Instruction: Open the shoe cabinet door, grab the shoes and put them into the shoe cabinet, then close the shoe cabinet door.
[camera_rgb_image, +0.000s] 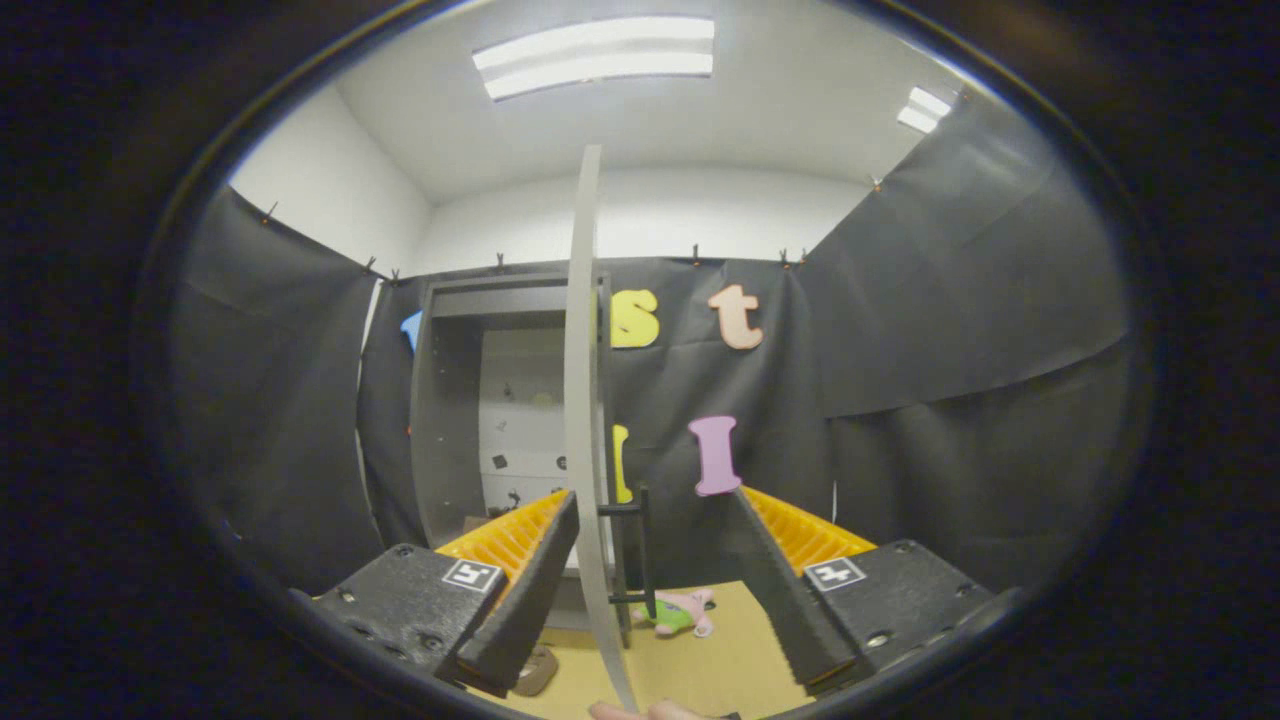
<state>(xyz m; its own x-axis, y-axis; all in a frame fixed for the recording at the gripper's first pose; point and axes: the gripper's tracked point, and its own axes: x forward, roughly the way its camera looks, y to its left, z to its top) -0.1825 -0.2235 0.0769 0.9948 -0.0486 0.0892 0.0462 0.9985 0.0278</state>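
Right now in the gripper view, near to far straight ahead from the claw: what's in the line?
Open claw, fingers apart and gripping nothing → edge of the open cabinet door standing between them, its black handle just ahead → small pink-and-green toy on the tan floor → shoe cabinet against the black cloth wall.

We find no readable words, brands or numbers anywhere here. The only signs we can make out are two small square coded markers, black-and-white patterns rather than text: one marker (472, 575) sits on top of the left half of the claw (655, 505), and the other marker (835, 573) sits on top of its right half. Neither carries any legible writing.
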